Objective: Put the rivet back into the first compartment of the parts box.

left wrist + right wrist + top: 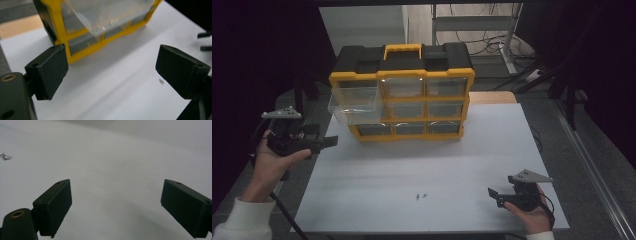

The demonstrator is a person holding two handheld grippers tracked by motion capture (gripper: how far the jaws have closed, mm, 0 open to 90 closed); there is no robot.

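Both tongs [332,142] [493,196] wide open

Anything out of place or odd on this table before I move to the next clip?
Two things: the organizer's top-left clear drawer juts out while the other drawers sit flush, and two small screws lie loose on the white table. Nothing looks damaged.

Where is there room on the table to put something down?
The widest bare patch lies between the organizer and the screws. More bare table runs right of the organizer, above the right gripper. It is crowded at the back left, where open drawers jut out near the left gripper.
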